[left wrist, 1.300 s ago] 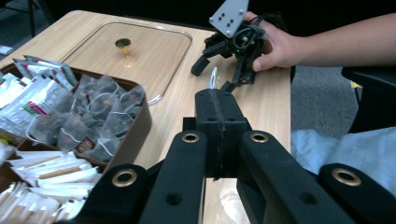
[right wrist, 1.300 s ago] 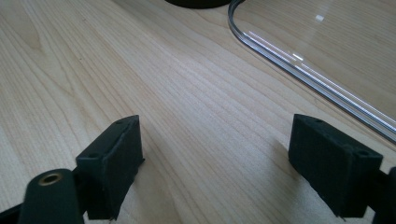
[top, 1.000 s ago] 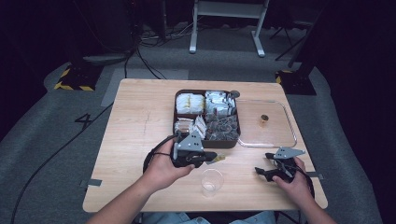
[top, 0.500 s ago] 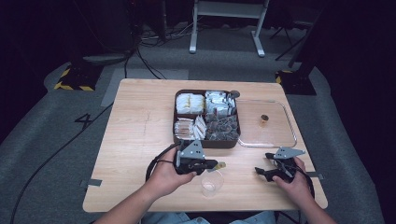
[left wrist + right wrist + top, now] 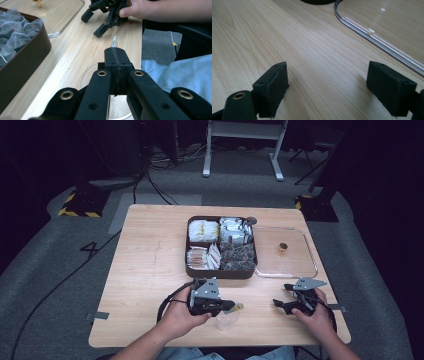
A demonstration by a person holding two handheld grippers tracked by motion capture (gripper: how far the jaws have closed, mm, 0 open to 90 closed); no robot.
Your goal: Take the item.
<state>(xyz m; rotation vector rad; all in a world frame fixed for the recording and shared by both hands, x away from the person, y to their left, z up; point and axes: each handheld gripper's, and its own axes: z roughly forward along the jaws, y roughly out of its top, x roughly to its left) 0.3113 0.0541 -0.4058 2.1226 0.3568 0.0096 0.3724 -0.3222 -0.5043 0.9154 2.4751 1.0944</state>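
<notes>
Wooden table [image 5: 145,270], floor marked "4" [image 5: 92,249]

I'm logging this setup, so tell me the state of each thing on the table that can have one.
Box: open, all four compartments filled.
Clear lid: off, flat on the table beside the box.
Cup: upright, looks empty.
Left gripper: shut on a thin tag, above the cup.
Right gripper: open, nothing between its jaws.

High view: I look down from above, 12 o'clock across the pale wooden table [image 5: 145,270].
Left gripper view: close, facing the clear plastic lid [image 5: 65,17], shared with the right gripper view [image 5: 387,32].
</notes>
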